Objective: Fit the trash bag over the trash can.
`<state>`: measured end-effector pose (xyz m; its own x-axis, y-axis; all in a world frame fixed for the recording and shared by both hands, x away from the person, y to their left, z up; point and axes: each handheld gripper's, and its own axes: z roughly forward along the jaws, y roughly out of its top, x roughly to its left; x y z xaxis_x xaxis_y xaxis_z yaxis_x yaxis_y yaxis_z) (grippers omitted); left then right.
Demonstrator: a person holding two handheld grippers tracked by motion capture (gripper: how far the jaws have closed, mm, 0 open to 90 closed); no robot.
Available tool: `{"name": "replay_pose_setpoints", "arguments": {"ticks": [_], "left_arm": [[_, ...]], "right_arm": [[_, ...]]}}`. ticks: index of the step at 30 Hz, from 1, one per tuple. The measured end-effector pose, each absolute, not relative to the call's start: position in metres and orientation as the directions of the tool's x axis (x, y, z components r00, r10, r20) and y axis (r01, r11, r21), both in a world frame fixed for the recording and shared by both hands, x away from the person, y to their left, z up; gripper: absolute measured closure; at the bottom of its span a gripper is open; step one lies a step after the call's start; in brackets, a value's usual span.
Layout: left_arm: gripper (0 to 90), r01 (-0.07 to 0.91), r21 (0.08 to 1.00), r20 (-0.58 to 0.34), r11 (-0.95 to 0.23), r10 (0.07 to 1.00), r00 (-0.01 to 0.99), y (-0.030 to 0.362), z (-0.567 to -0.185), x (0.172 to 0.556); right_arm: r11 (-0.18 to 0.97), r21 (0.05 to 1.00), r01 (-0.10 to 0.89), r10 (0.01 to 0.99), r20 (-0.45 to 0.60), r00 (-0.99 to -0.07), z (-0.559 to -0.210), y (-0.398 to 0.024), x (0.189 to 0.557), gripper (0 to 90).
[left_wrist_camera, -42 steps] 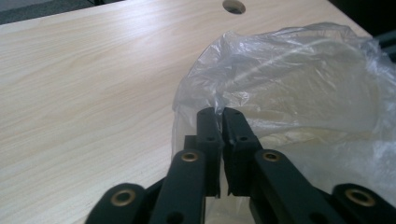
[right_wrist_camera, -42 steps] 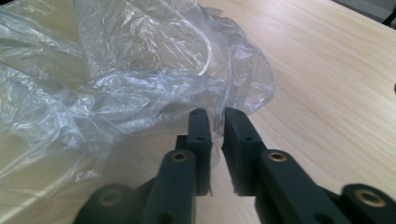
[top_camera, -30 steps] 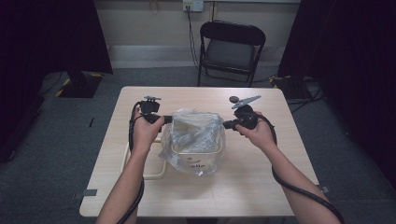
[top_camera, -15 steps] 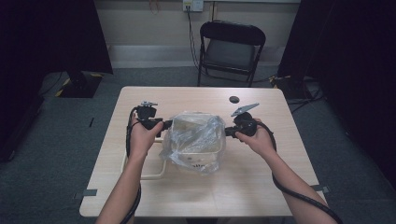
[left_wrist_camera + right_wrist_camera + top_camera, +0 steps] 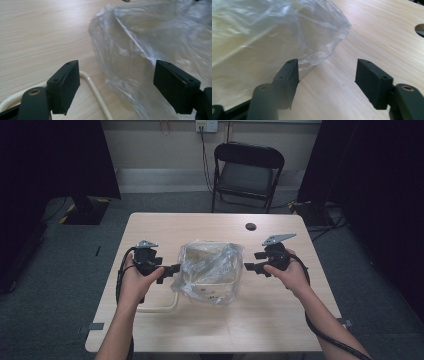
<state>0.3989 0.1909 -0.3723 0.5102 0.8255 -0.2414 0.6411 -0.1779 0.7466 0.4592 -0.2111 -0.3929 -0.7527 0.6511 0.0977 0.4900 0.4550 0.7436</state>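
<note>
Both hand-held grippers let go of the bag

The clear plastic bag (image 5: 209, 272) sits mid-frame on the desk (image 5: 280, 320). The left hand-held gripper (image 5: 176, 268) and right hand-held gripper (image 5: 247, 266) have just been opening, holding nothing.

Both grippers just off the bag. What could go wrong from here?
1. The clear plastic bag sits loose and crumpled over the clear bin; unheld, it may slip down or off.
2. The left gripper is close to the cream wire handle and might snag it.
3. The right gripper, jaws just opened, could brush film on re-approach.
</note>
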Motion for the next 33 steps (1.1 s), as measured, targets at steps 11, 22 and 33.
{"name": "replay_pose_setpoints", "arguments": {"ticks": [11, 22, 33], "left_arm": [[23.5, 0.644, 0.730, -0.238, -0.227, 0.800, 0.551, 0.181, -0.381, 0.377], [24.4, 0.636, 0.737, -0.223, -0.229, 0.806, 0.548, 0.180, -0.383, 0.371], [29.5, 0.638, 0.736, -0.219, -0.225, 0.813, 0.539, 0.181, -0.391, 0.384]], "right_arm": [[0.486, 0.747, 0.455, 0.580, 0.114, -0.806, -0.394, -0.210, 0.434, 32.4], [0.545, 0.741, 0.393, 0.504, 0.086, -0.860, -0.398, -0.187, 0.426, 44.0], [0.558, 0.734, 0.387, 0.500, 0.075, -0.863, -0.406, -0.176, 0.438, 84.8]]}}
